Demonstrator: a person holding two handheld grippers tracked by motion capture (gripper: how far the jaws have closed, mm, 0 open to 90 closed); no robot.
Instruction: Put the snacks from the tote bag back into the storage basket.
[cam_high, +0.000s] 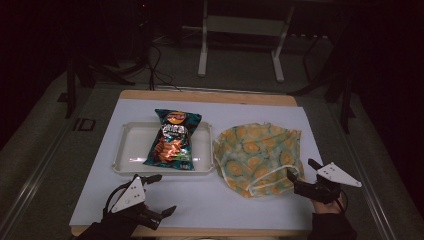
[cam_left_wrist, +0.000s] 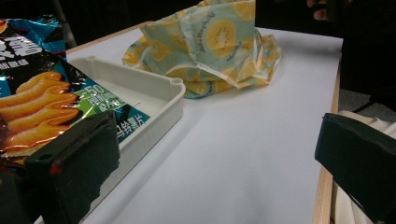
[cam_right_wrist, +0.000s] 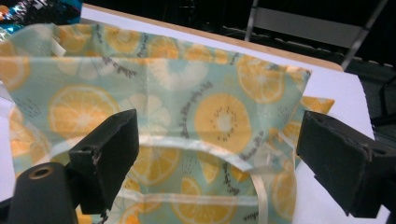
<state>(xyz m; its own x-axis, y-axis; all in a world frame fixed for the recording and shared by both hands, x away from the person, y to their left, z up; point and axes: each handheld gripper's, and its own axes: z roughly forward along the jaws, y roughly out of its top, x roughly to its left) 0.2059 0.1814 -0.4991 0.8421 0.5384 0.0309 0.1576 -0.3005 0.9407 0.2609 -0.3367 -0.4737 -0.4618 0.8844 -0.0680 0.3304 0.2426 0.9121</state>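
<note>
A blue chip bag (cam_high: 173, 139) (cam_left_wrist: 42, 100) lies in a white tray (cam_high: 129, 150) (cam_left_wrist: 154, 100) on the white mat. To its right rests a crumpled fruit-print bag (cam_high: 257, 155) (cam_left_wrist: 210, 46) (cam_right_wrist: 177, 107) with a pale handle strap (cam_right_wrist: 210, 156). My left gripper (cam_high: 161, 195) (cam_left_wrist: 219, 168) stands open near the front edge, just below the tray's near rim, nothing between its jaws. My right gripper (cam_high: 301, 170) (cam_right_wrist: 217, 154) stands open at the fruit-print bag's near right edge, its jaws spread either side of the strap.
The white mat (cam_high: 210, 200) covers a wooden table (cam_high: 210, 96). Beyond the table's far edge stand a white frame's legs (cam_high: 202, 55) and dark cables on the floor. Bare mat lies between the two grippers.
</note>
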